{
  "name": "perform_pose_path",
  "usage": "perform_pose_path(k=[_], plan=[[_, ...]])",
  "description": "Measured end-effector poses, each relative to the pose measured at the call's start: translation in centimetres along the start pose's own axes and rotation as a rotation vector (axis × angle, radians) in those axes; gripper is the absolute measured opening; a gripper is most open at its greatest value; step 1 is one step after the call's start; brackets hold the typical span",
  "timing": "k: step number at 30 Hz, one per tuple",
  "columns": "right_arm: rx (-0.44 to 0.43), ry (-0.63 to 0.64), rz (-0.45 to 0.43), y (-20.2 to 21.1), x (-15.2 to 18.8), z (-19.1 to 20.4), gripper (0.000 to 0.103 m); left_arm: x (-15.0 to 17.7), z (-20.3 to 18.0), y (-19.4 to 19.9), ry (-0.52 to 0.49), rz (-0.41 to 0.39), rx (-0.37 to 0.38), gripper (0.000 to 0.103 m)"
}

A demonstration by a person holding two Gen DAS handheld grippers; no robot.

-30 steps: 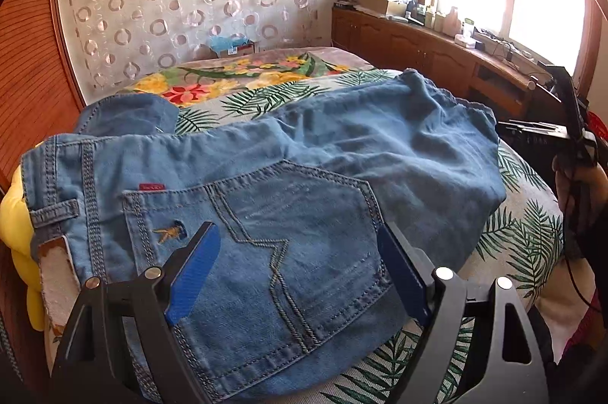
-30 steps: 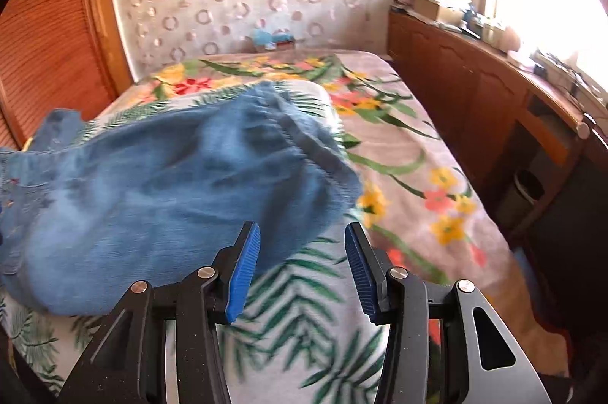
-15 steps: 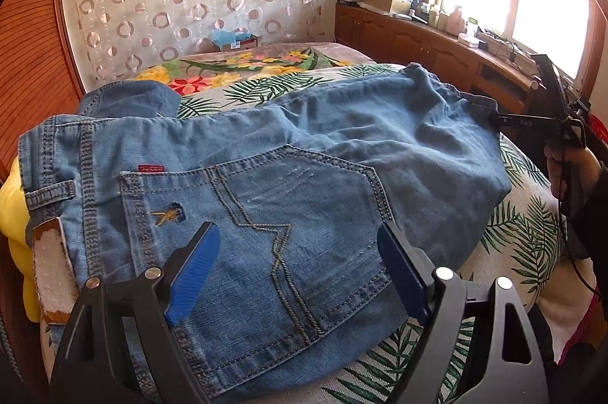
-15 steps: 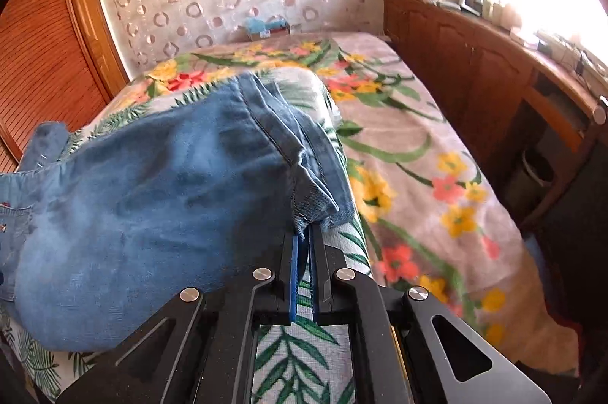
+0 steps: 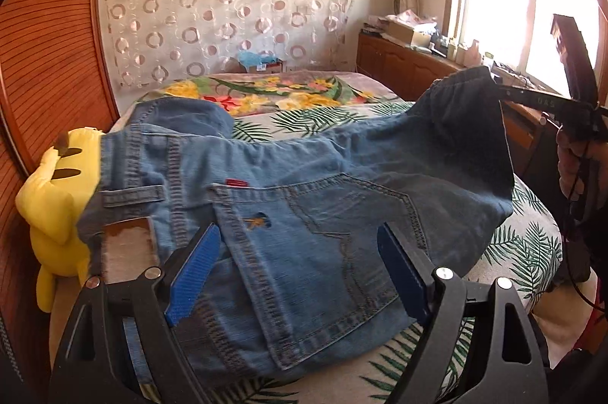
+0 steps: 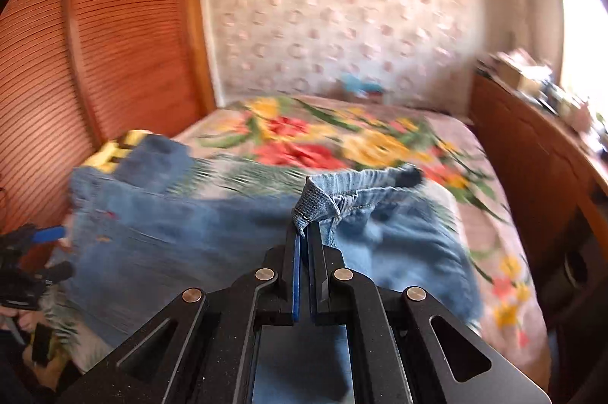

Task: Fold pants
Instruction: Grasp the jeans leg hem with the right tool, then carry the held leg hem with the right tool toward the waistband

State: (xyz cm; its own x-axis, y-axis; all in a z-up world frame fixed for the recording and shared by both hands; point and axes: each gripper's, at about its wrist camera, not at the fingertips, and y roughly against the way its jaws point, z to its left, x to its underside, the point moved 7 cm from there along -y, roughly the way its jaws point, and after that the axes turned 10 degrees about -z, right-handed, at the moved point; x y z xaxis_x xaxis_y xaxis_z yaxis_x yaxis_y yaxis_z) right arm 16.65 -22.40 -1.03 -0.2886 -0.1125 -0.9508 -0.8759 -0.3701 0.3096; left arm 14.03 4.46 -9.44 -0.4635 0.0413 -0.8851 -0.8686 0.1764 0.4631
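two grippers work on one pair of blue jeans (image 5: 304,206) that lies across the flowered bed (image 5: 266,92). the right gripper (image 6: 303,244) has its jaws pressed together on the hem of the leg end (image 6: 323,202), and this end is lifted above the bed, while the cloth below it hangs in a slope. the left gripper (image 5: 300,274) hovers over the back pocket (image 5: 326,244) with jaws wide apart, touching nothing as far as one can see. the waistband edge lies on the left side, just beside a yellow plush toy (image 5: 57,198) and near the wooden wall (image 5: 45,62). beyond the jeans the bed cover is bare up to the curtain (image 5: 228,8). a wooden cabinet (image 6: 539,153) runs along the right edge of the bed.
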Motion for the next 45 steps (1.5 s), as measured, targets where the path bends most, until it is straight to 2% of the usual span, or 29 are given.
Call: perform_pose_path(k=[9,12,16,18,20,22,26,32,37,43,45], plan=[[-0.274,0.132,-0.046,2.0,-2.7,12.8,0.002,-0.5,4.0,2.6,0.032,-0.048,-0.066,0.085],[-0.35,0.13,-0.029,2.4,-2.7,14.9,0.002,-0.8,5.0,3.2,0.042,-0.064,-0.084,0.085],[-0.384,0.158,0.037,1.9,-1.3,16.0,0.003,-0.7,6.1,3.6,0.056,-0.072,-0.099,0.085],[-0.374,0.172,0.058,1.7,-0.8,15.7,0.011,-0.6,6.5,3.6,0.06,-0.07,-0.101,0.085],[-0.357,0.178,0.068,1.4,-1.0,15.1,0.031,-0.4,6.4,3.4,0.06,-0.066,-0.099,0.085],[-0.344,0.171,0.065,0.8,-1.9,14.5,0.036,-0.3,6.2,3.0,0.058,-0.062,-0.092,0.085],[-0.281,0.181,0.077,-0.6,-2.6,14.4,0.036,0.1,5.4,2.4,0.055,-0.048,-0.071,0.085],[-0.203,0.165,0.133,-2.7,-0.4,13.3,0.036,1.3,3.4,1.2,0.044,-0.006,-0.027,0.085],[-0.163,0.141,0.188,-4.0,1.0,12.5,0.037,2.0,1.8,0.4,0.026,0.02,-0.001,0.085],[-0.139,0.108,0.241,-4.3,1.6,12.6,0.042,2.8,0.3,-0.6,0.002,0.045,0.035,0.085],[-0.135,0.092,0.266,-4.5,2.0,12.7,0.043,3.2,-0.2,-1.0,-0.008,0.057,0.055,0.078]])
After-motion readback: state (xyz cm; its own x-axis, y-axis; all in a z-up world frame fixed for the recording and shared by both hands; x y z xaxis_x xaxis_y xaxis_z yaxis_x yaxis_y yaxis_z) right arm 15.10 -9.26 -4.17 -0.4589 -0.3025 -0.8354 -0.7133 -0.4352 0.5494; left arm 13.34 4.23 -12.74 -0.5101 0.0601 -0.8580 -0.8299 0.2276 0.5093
